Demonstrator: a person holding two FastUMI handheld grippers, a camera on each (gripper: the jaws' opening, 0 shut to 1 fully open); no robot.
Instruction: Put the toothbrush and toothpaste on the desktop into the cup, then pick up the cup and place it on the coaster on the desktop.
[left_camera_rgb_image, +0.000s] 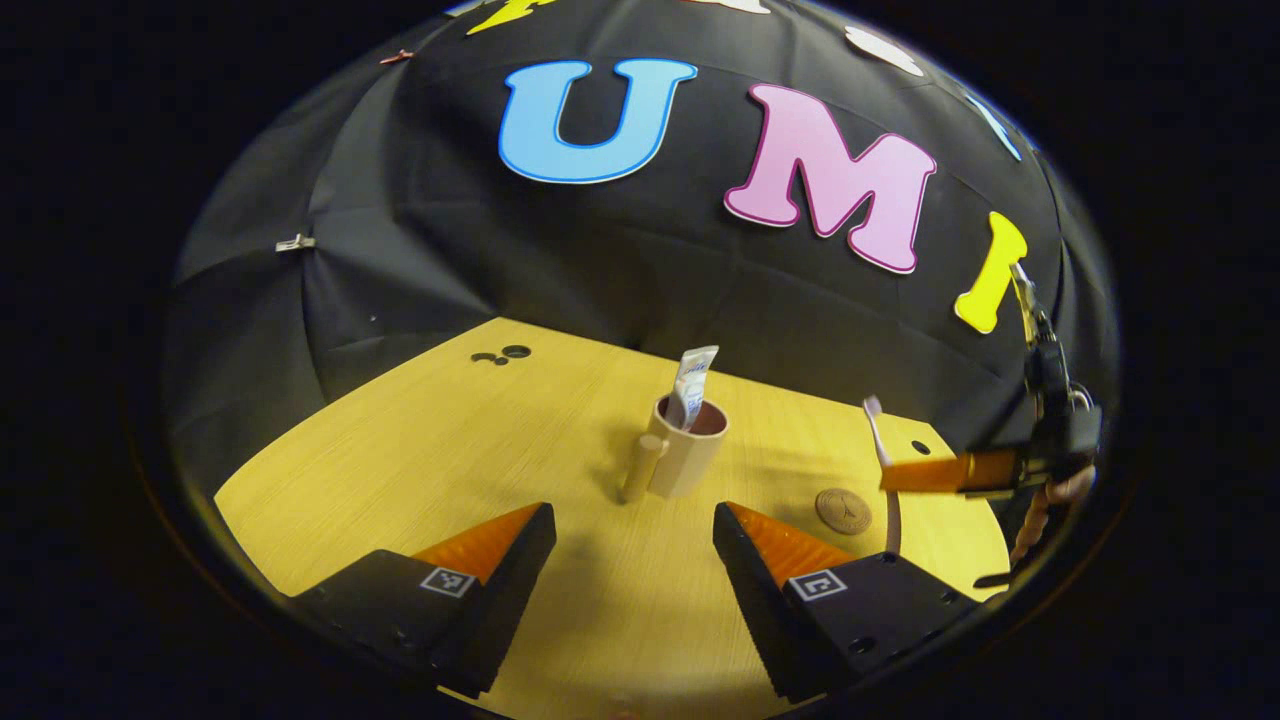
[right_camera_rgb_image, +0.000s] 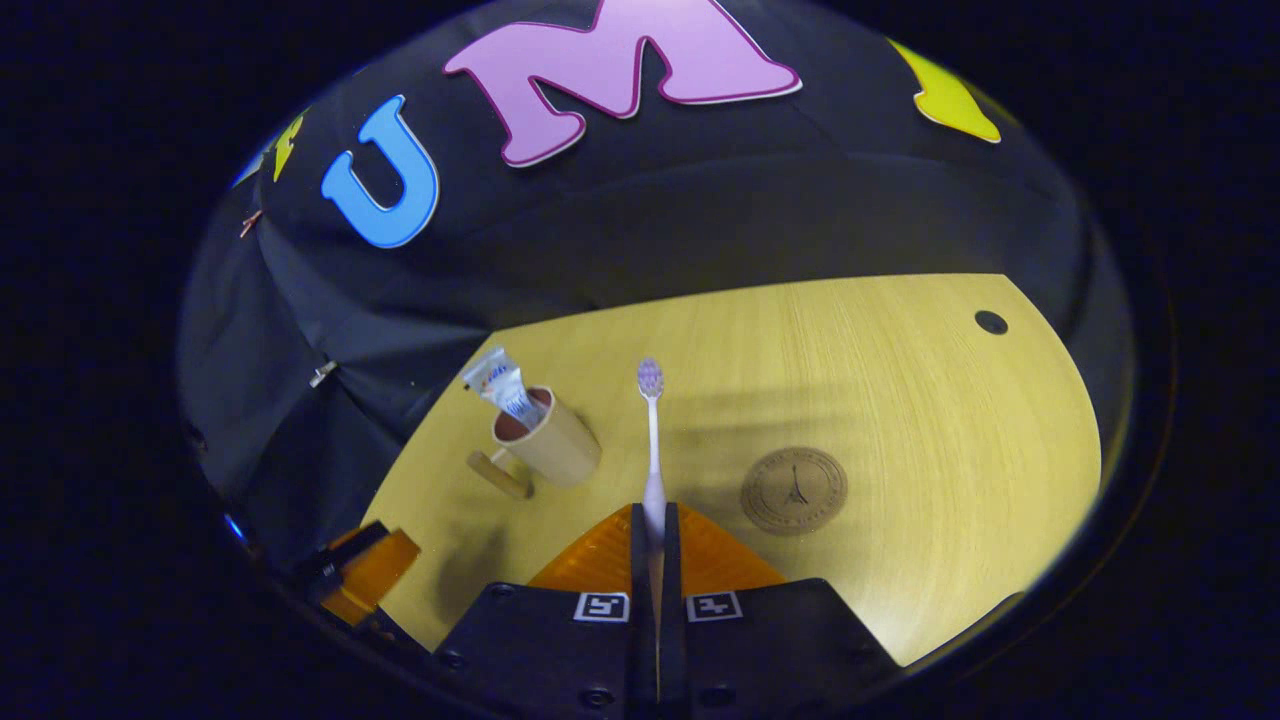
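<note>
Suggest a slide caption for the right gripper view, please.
Right tongs grip the toothbrush above the table, toothpaste already in the cup.

- Desktop (right_camera_rgb_image: 900, 400): pale yellow wood grain, with small dark round holes.
- Cup (right_camera_rgb_image: 555, 447): beige outside, reddish-brown inside, beige handle.
- Toothpaste (right_camera_rgb_image: 503, 387), in the cup: white tube with blue and red print.
- Toothbrush (right_camera_rgb_image: 652, 440), right of the cup: white handle, lilac bristle head.
- Coaster (right_camera_rgb_image: 794, 490), right of the cup: brown disc with a dark engraved emblem.
</note>
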